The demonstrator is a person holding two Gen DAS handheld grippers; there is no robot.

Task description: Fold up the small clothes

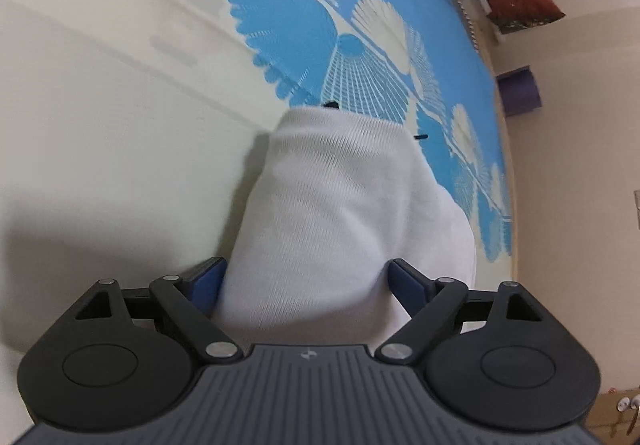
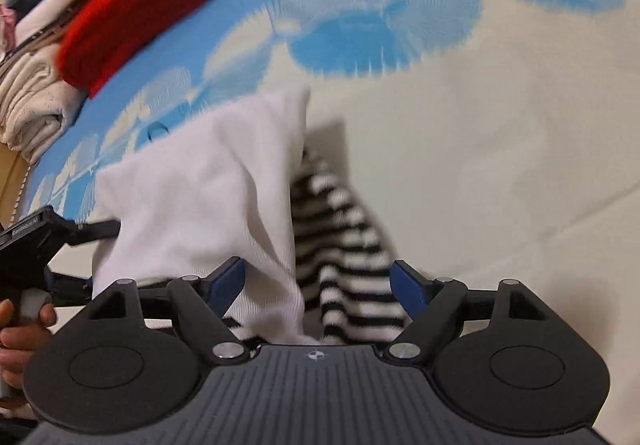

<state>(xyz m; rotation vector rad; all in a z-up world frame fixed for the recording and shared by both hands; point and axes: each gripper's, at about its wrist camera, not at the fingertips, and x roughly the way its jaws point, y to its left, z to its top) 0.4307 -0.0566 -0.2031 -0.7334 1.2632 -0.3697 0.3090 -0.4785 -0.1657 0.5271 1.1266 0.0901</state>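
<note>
Both tongs are standing wide, gripping nothing. The left tongs (image 1: 308,277) are straddling one white ribbed knit garment (image 1: 340,213) lying on the blue-and-cream fan-patterned bedspread (image 1: 120,105). Only the right view is showing that garment draping over one fuzzy black-and-white striped piece (image 2: 352,265) between the right tongs (image 2: 320,281), plus one red folded knit (image 2: 136,9) atop a stack by the bed's edge.

1. My work lies on a bed (image 2: 500,133) with a cream and blue fan-patterned cover.
2. A white garment (image 2: 208,197) rests on it.
3. A striped garment (image 2: 352,265) lies just beside the white garment.
4. Stacked folded clothes (image 2: 120,13) sit beyond the white garment, well apart.
</note>
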